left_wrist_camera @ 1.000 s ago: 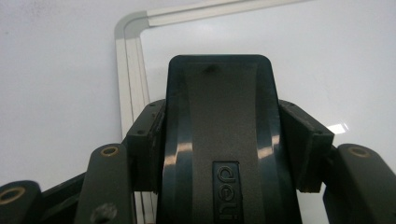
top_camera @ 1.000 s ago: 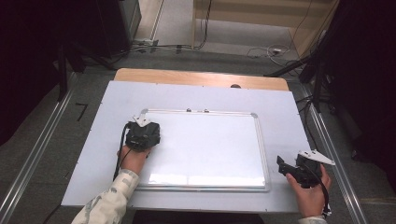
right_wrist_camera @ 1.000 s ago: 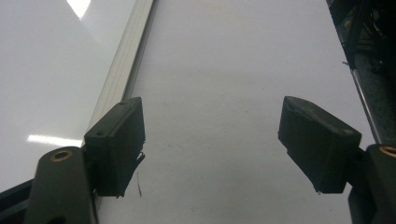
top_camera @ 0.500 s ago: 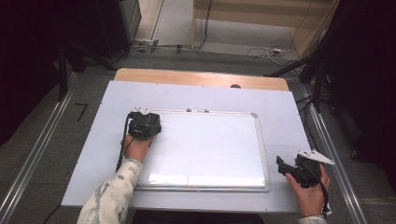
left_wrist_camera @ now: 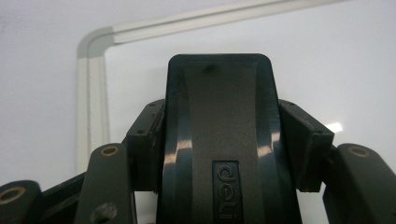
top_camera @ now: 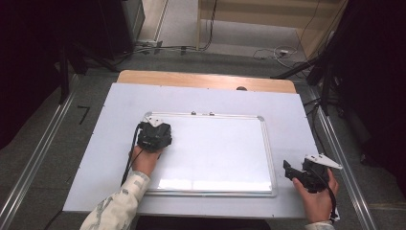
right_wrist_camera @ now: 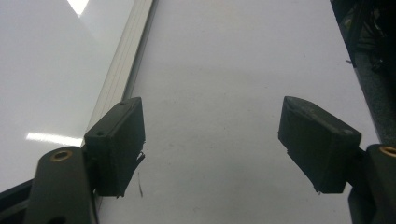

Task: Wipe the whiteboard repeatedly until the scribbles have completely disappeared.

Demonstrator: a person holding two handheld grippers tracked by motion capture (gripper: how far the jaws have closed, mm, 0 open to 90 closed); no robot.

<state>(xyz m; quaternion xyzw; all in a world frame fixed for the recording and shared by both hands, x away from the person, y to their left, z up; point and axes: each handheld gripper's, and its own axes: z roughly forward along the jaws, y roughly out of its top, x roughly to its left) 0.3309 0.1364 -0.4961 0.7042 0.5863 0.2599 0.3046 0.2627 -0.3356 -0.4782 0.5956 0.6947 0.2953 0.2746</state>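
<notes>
A black whiteboard eraser (left_wrist_camera: pixel 219 140) was clamped in the left hand-held gripper (top_camera: pixel 154 135) over the whiteboard's (top_camera: pixel 220 148) upper left corner; the right hand-held gripper (top_camera: pixel 306 173) was held open, empty, beside the board on the counter (top_camera: pixel 119 110)

black eraser (left_wrist_camera: pixel 219 154), white whiteboard (top_camera: pixel 215 148), camouflage sleeve (top_camera: pixel 117 208)

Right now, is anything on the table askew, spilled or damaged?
Nothing stands out. The whiteboard lies flat and square on the table, its surface clean. The left gripper is shut on a black eraser near the board's far left corner; the right gripper is open.
</notes>
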